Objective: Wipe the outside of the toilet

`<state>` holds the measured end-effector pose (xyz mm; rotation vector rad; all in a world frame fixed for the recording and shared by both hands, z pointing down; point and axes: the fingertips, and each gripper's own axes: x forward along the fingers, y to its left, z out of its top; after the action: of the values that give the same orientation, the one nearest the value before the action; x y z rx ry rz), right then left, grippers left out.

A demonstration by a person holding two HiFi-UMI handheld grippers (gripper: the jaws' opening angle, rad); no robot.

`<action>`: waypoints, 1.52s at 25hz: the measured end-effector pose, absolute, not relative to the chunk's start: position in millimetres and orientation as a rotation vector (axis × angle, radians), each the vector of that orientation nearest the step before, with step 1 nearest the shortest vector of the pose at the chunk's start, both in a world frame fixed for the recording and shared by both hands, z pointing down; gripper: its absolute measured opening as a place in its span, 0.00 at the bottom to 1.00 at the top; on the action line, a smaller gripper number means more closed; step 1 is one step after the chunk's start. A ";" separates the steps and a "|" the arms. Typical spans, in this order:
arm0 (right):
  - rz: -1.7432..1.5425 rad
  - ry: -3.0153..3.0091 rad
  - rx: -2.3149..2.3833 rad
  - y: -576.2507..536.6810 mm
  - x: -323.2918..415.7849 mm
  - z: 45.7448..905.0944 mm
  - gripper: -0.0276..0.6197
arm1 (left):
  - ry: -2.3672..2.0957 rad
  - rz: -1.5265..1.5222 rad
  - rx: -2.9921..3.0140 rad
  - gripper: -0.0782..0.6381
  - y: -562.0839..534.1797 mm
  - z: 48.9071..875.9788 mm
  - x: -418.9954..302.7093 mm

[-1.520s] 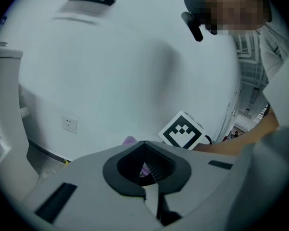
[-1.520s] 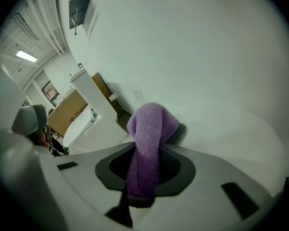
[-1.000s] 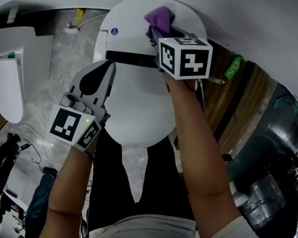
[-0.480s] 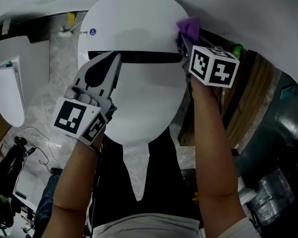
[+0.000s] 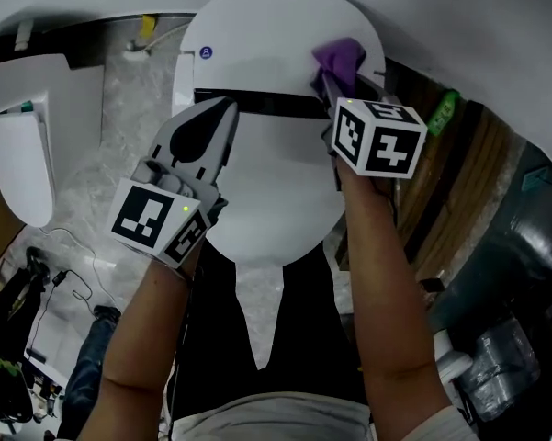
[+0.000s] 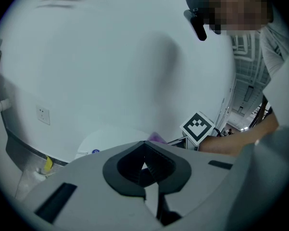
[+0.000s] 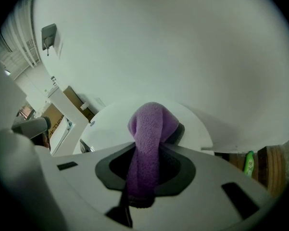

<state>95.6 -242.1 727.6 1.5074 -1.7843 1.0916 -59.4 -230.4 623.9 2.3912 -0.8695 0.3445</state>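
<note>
Purple cloth (image 7: 151, 129), soft and limp, is pinched as a folded wad between the jaws of the right gripper (image 7: 143, 179), its loose end bulging past the tips. In the head view that end appears to rest on the toilet (image 5: 266, 191) at its right rear, just where the lid meets the dark gap before the tank. The left gripper (image 5: 222, 122) hovers over the toilet's left side near the same gap, jaws pressed together on nothing. The toilet is hard, glossy and fixed, so it likely needs no holding. The cloth is light and should slide easily over the glaze, though so small a wad probably covers only a narrow strip per pass. The hold deep in the fold looks secure; a grip nearer the cloth's edge would risk it pulling free under pressure
</note>
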 end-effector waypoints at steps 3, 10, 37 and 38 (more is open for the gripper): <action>1.065 -1.819 1.463 -251.4 57.2 724.3 0.18 | -0.887 0.342 2.383 0.12 -232.9 623.2 -80.9; 0.995 -1.925 1.298 -268.7 -53.4 725.3 0.18 | -0.943 0.332 2.357 0.12 -241.8 621.2 -131.8; 0.664 -2.309 1.385 -226.6 -33.4 436.8 0.18 | -0.901 0.192 2.529 0.12 -222.9 406.3 -110.8; 0.631 -2.332 1.375 -220.6 -30.2 417.6 0.18 | -0.887 0.170 2.534 0.12 -220.3 388.9 -107.0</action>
<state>-30.2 -220.6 417.6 1.3755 -2.3324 0.6311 -107.0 -220.3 388.9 2.5338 -0.8866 0.1700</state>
